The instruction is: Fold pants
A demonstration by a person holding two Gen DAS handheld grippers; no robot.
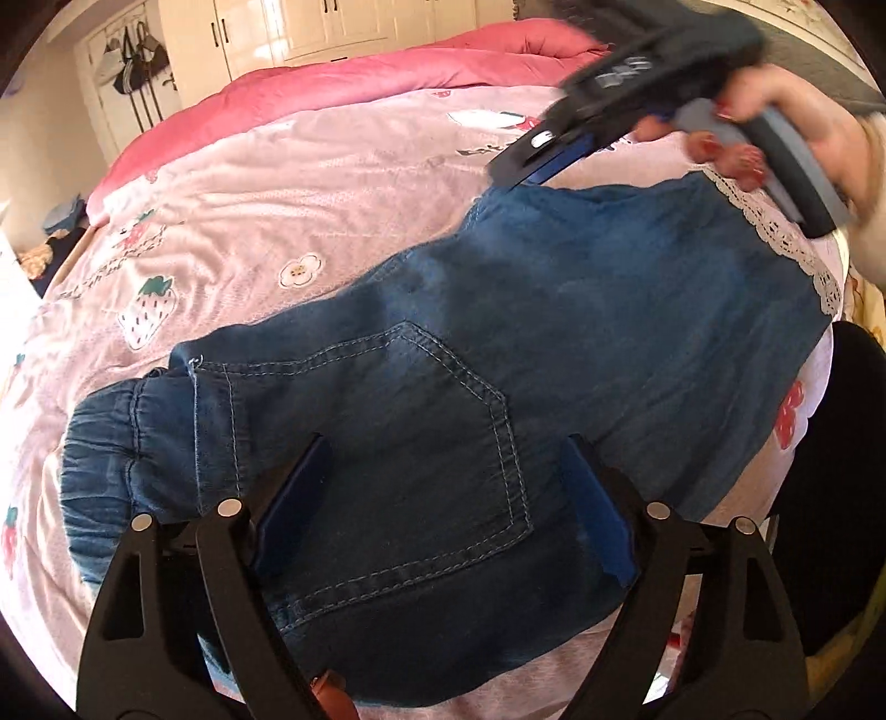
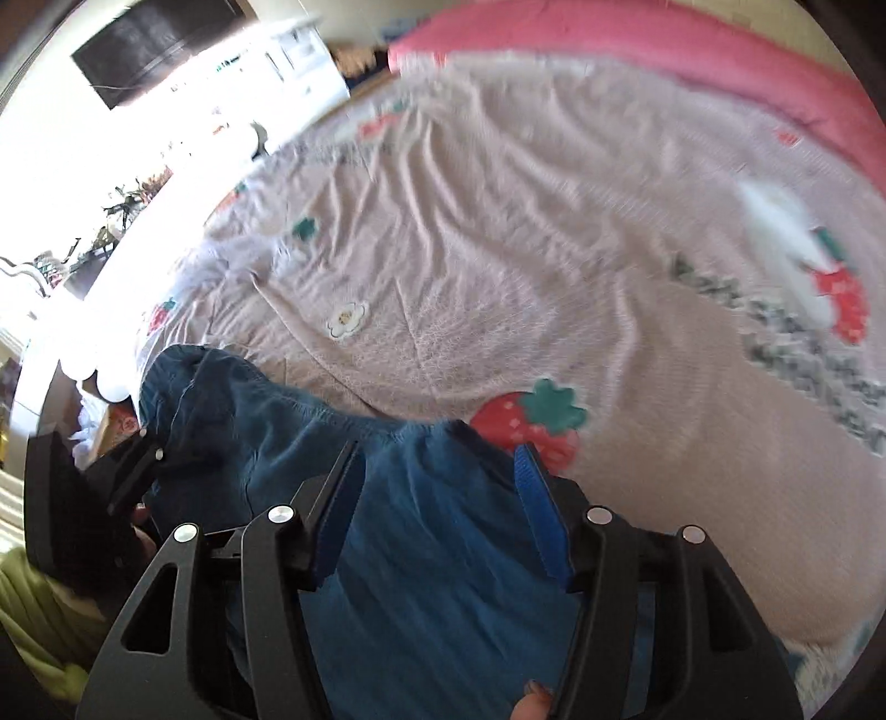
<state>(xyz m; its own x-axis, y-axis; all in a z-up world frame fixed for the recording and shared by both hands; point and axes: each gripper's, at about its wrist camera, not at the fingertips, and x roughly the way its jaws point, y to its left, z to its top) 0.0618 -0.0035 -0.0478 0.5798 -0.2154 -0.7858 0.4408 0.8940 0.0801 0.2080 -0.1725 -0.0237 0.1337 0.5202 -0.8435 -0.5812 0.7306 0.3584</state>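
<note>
Blue denim pants (image 1: 498, 343) lie flat on the pink strawberry-print bedspread (image 1: 232, 232), back pocket up, elastic waistband at the left. My left gripper (image 1: 443, 459) is open, jaws spread over the pocket area near the waist. My right gripper (image 1: 526, 171), held in a hand with red nails, shows in the left wrist view at the far leg end of the pants. In the right wrist view the right gripper (image 2: 437, 454) is open, its jaws straddling the blue denim (image 2: 432, 554) at the fabric's edge. The left gripper (image 2: 133, 471) shows at the left of that view.
A bright pink quilt (image 1: 387, 72) is bunched at the far side of the bed. White lace trim (image 1: 775, 232) edges the bedspread by the leg end. Cupboards (image 1: 288, 27) and hanging bags (image 1: 138, 61) stand beyond the bed.
</note>
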